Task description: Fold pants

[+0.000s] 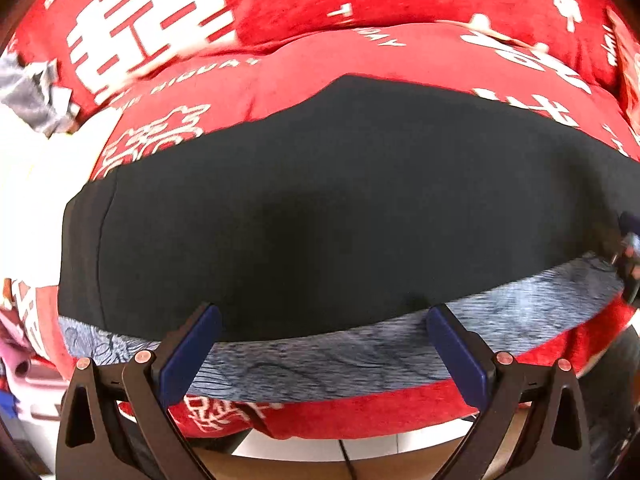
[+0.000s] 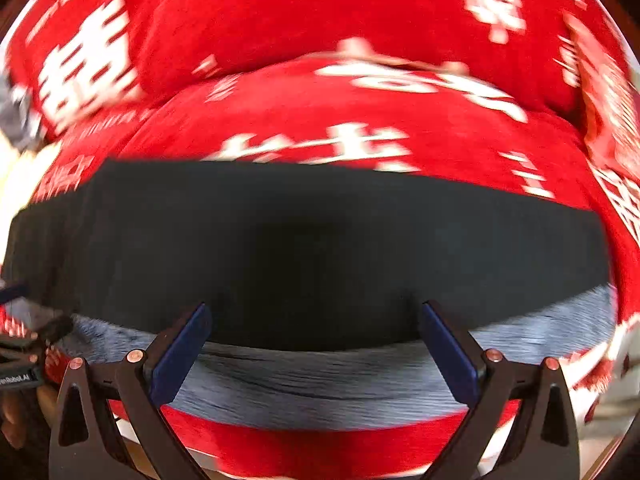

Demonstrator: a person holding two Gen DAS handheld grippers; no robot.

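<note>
The black pants (image 1: 320, 208) lie flat on a red blanket (image 1: 304, 4) with white writing, and a gray band (image 1: 320, 364) runs along their near edge. The left tongs (image 1: 322, 324) are wide open just over that band, holding nothing. The right tongs (image 2: 314, 322) are open too, over the same edge.

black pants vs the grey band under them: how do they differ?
The black pants are plain, broad and lie on top; the grey patterned band is streaked, narrow and shows only along the near edge. Both lie flat on the red blanket. Whether the band is part of the pants is unclear.
</note>
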